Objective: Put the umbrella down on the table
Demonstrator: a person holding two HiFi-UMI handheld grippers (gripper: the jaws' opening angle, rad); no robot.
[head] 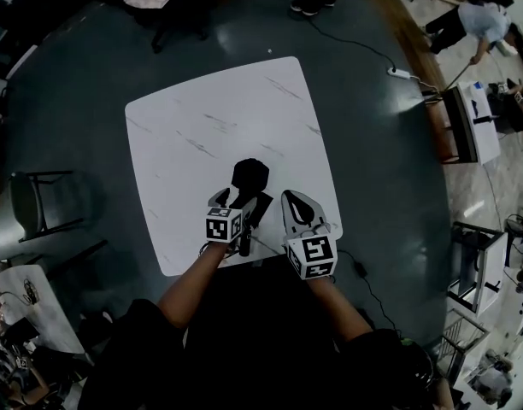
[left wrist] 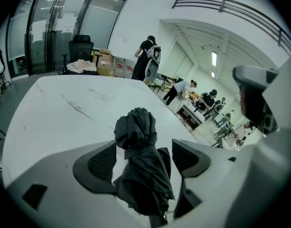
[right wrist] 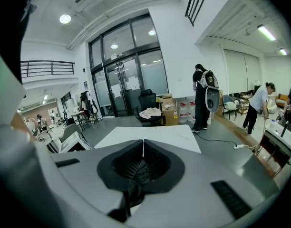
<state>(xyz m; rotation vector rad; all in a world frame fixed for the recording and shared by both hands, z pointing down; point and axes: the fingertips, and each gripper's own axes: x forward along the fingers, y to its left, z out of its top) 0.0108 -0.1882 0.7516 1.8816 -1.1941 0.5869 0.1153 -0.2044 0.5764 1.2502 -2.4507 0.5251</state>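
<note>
1. A dark chair (head: 41, 203) is standing on the floor at the 9 o'clock side of the table, well apart from it.
2. A white marbled table (head: 202, 118) is occupying the centre of the head view, and both grippers are working at its 6 o'clock edge.
3. The left gripper (head: 232, 202) (left wrist: 143, 151) is pointing toward 12 o'clock with its marker cube facing upward. Its jaws are grasping the umbrella, which is filling nearly the whole gap between the two dark pads (left wrist: 95, 163).
4. The umbrella (head: 250, 178) (left wrist: 140, 170), black, folded and bound by its strap, is lying along the direction of the left jaws.
   - Its bunched far end is reaching out over the tabletop toward 12 o'clock.
   - Its handle end is extending back toward 6 o'clock under the gripper, at the table edge.
   - Whether the fabric is touching the tabletop cannot be told.
5. The right gripper (head: 297, 199) (right wrist: 143, 151) is hovering just at the 3 o'clock side of the left gripper. It is apart from the umbrella, and its jaws are clenched together on nothing, with only a thin seam showing between them.
6. A white power strip (head: 401, 73) with its cable is lying on the floor at the table's 2 o'clock. In the right gripper view, a person in black (right wrist: 201, 99) is standing beyond the table's far edge.
</note>
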